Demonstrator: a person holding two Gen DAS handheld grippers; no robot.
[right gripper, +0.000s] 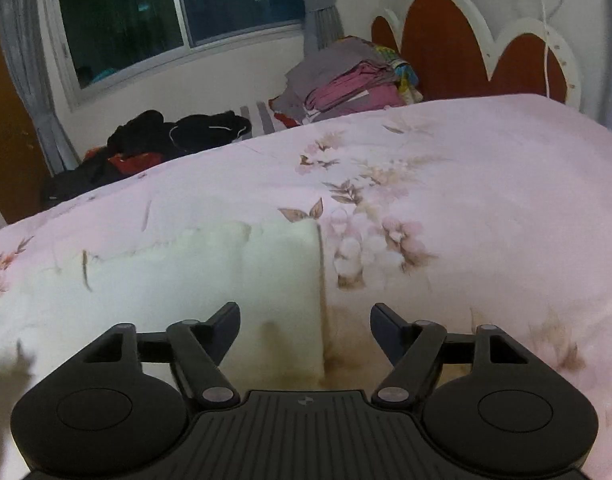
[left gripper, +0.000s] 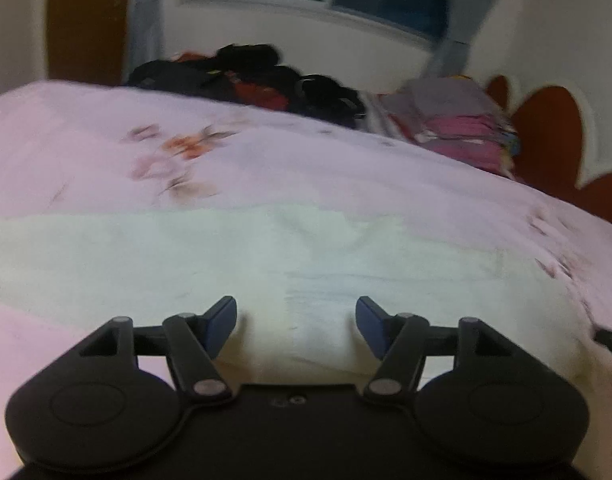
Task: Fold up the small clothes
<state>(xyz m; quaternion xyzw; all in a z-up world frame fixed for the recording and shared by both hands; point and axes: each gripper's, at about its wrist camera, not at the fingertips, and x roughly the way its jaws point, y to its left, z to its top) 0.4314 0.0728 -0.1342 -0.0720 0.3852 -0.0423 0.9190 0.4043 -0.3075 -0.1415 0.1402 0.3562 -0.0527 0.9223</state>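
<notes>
A pale cream cloth point(left gripper: 266, 256) lies flat on the pink floral bedspread point(left gripper: 106, 140). In the right wrist view the cloth point(right gripper: 226, 272) shows its right edge as a straight fold line. My left gripper point(left gripper: 296, 320) is open and empty, just above the cloth's near edge. My right gripper point(right gripper: 305, 326) is open and empty, over the cloth's near right corner, with the left finger above the cloth and the right finger above the bedspread point(right gripper: 486, 220).
A pile of dark clothes point(right gripper: 166, 136) lies at the far edge of the bed below the window. A stack of folded pink and grey clothes point(right gripper: 346, 84) sits by the red-and-white headboard point(right gripper: 446, 48). A brown door stands at the far left.
</notes>
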